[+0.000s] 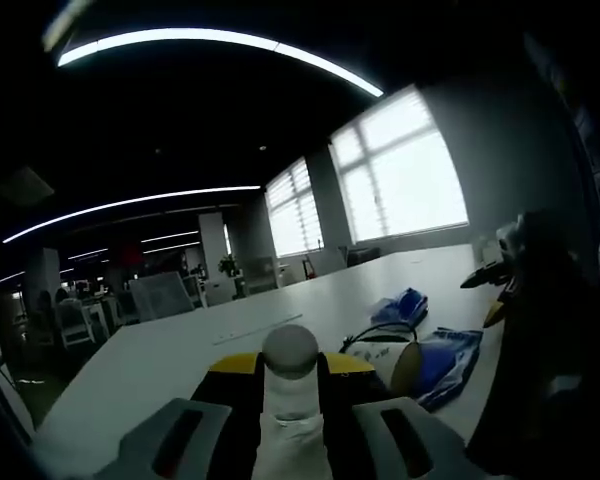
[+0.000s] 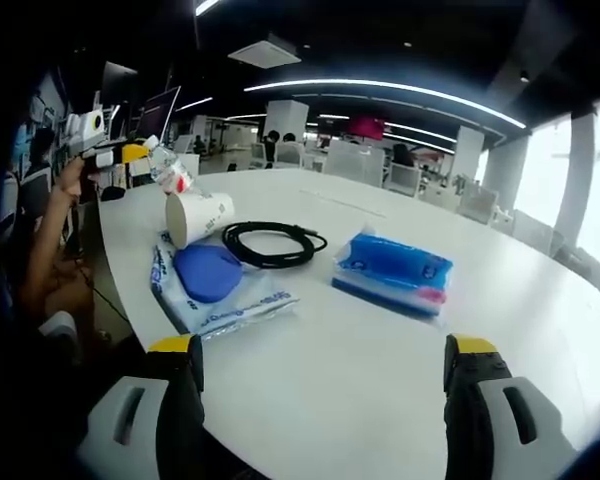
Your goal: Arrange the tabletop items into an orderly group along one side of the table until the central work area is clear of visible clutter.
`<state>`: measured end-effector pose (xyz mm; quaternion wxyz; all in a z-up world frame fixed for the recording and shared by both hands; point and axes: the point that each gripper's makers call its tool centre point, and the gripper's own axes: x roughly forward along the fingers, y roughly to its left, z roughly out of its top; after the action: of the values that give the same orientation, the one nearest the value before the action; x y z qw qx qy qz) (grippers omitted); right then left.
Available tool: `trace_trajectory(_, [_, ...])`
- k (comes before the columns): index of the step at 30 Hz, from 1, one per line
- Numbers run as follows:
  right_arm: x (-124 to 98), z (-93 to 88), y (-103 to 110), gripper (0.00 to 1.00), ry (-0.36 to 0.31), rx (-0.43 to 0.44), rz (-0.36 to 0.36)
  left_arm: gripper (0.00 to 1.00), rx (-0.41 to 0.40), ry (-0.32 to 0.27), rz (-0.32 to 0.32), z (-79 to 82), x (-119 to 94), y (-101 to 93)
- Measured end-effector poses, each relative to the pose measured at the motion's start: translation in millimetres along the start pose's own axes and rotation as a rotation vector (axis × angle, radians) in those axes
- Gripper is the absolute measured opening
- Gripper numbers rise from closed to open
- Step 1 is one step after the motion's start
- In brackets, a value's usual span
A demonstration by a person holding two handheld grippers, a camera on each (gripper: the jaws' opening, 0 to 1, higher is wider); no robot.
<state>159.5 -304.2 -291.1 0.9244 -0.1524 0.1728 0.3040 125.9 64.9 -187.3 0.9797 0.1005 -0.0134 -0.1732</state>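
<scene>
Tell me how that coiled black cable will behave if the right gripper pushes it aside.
The black cable will likely be floppy: its loose loops lie flat on the table, so pushing may deform the coil rather than slide it whole. It looks light, and may snag the paper cup beside it.

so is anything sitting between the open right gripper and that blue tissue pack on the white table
Nothing visible does. The right gripper is open over bare white table, and the blue plastic tissue pack lies straight ahead. The coiled black cable and the blue-and-white plastic bag lie off to its left.
</scene>
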Motion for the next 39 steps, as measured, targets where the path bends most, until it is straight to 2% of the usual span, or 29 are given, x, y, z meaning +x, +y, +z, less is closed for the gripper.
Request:
trace_trajectory(5, [-1.2, 0.1, -1.6, 0.99, 0.002, 0.002, -0.005, 0.19, -0.001, 0.001, -0.005, 2.6, 4.0, 1.9])
trace_trajectory(17, [-3.3, 2.8, 7.0, 1.00, -0.006, 0.023, 0.036, 0.19, 0.000, 0.004, -0.005, 9.4, 18.2, 8.2])
trace_trajectory(39, [-5.8, -1.6, -1.1, 1.00, 0.005, 0.019, 0.009, 0.18, -0.003, 0.006, -0.026, 15.8, 38.4, 16.7])
